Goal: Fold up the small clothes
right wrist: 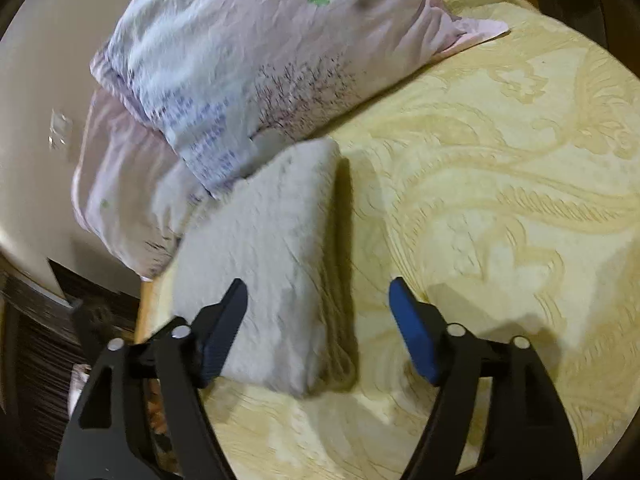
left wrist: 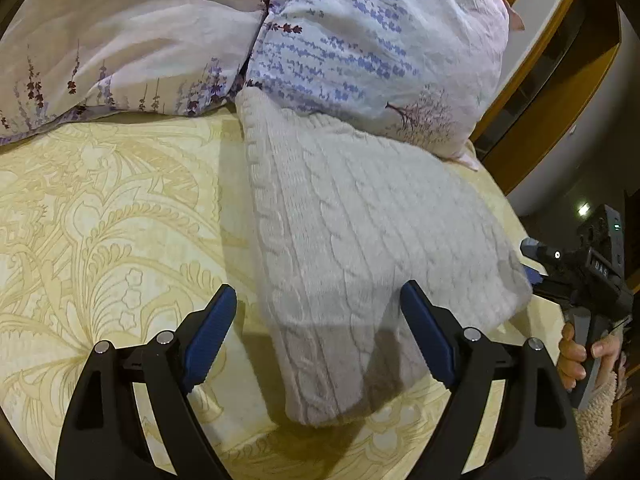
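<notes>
A pale grey cable-knit sweater (left wrist: 360, 248) lies folded into a thick rectangle on the yellow patterned bedspread (left wrist: 100, 208). It also shows in the right wrist view (right wrist: 272, 264), with its far end against a pillow. My left gripper (left wrist: 318, 300) is open and empty, hovering above the sweater's near end. My right gripper (right wrist: 318, 296) is open and empty, above the sweater's right edge. In the left wrist view the right gripper (left wrist: 532, 256) shows at the sweater's right corner, held by a hand (left wrist: 572, 356).
Two lilac floral pillows (left wrist: 360, 40) lie at the head of the bed, and the nearer one (right wrist: 248, 60) overlaps the sweater's far end. The bed's edge and wooden frame (left wrist: 552, 92) run close on the right. Yellow bedspread (right wrist: 500, 200) stretches beside the sweater.
</notes>
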A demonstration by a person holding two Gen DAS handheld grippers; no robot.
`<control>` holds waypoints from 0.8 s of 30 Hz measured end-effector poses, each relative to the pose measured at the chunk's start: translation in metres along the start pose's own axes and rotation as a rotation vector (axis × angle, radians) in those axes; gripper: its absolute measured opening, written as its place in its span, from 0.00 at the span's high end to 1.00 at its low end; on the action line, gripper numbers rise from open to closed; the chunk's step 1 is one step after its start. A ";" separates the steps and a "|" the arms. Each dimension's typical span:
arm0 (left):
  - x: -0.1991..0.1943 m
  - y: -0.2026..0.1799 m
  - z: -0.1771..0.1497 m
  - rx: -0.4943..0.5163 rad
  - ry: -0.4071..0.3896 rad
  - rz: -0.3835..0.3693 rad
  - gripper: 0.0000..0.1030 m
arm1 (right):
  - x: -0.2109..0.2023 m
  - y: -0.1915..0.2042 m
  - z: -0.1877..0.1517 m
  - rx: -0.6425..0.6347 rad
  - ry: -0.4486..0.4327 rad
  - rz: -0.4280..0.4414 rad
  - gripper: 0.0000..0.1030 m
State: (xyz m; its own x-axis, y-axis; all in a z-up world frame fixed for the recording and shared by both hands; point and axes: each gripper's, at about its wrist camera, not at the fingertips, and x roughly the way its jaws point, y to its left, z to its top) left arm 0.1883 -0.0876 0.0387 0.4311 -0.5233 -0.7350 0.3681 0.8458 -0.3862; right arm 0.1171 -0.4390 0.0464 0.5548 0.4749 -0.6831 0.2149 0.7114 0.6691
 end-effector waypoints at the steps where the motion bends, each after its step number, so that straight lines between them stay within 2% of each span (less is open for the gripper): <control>1: 0.000 0.003 0.004 -0.018 0.006 -0.027 0.17 | 0.002 0.001 0.005 0.010 0.009 0.013 0.25; 6: 0.010 0.031 0.025 -0.172 0.044 -0.149 0.17 | 0.023 -0.002 0.030 0.071 0.073 0.049 0.24; 8: 0.013 0.040 0.031 -0.217 0.052 -0.175 0.17 | 0.032 -0.001 0.038 0.074 0.092 0.052 0.24; 16: 0.035 0.049 0.045 -0.264 0.097 -0.225 0.17 | 0.062 -0.005 0.054 0.081 0.155 0.030 0.24; 20: 0.045 0.048 0.048 -0.268 0.102 -0.259 0.17 | 0.067 -0.003 0.057 0.063 0.163 0.057 0.24; 21: 0.046 0.048 0.048 -0.269 0.101 -0.273 0.17 | 0.069 -0.001 0.057 0.058 0.174 0.073 0.25; 23: 0.050 0.047 0.048 -0.276 0.107 -0.300 0.17 | 0.076 0.001 0.055 0.055 0.208 0.101 0.38; 24: 0.050 0.047 0.048 -0.276 0.101 -0.300 0.18 | 0.080 0.002 0.053 0.056 0.220 0.116 0.39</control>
State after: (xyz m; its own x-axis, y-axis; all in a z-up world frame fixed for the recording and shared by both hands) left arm 0.2662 -0.0792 0.0105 0.2502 -0.7495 -0.6129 0.2242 0.6606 -0.7164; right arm 0.2043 -0.4275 0.0086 0.3918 0.6574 -0.6437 0.2075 0.6185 0.7579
